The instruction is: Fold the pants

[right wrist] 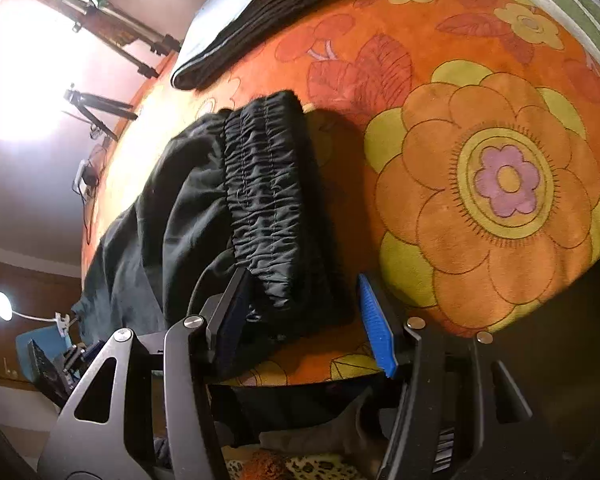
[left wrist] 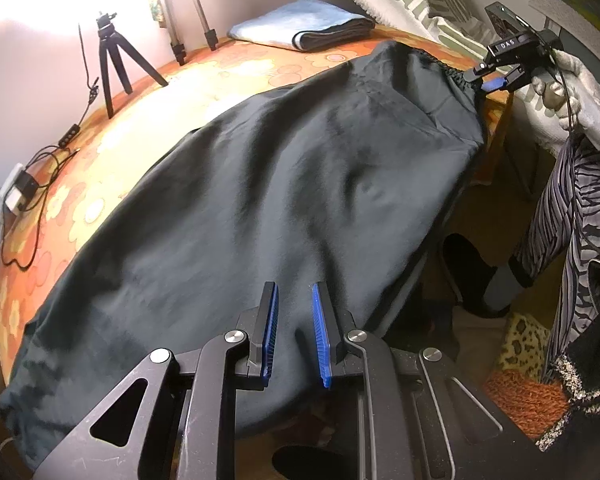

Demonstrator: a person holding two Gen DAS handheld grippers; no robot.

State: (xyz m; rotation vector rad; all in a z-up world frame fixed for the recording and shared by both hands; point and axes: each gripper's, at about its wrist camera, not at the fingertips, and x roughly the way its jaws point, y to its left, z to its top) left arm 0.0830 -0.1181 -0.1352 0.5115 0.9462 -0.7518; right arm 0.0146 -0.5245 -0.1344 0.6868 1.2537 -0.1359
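My black pants [left wrist: 260, 184] lie spread lengthwise across the orange flowered tablecloth [right wrist: 480, 184], one edge hanging off the table's near side. My left gripper [left wrist: 294, 336] hovers over the leg end, fingers apart with nothing between them. My right gripper [right wrist: 306, 320] is spread wide around the gathered waistband [right wrist: 268, 200] corner — not clamped. A folded towel [left wrist: 300, 26] sits well apart.
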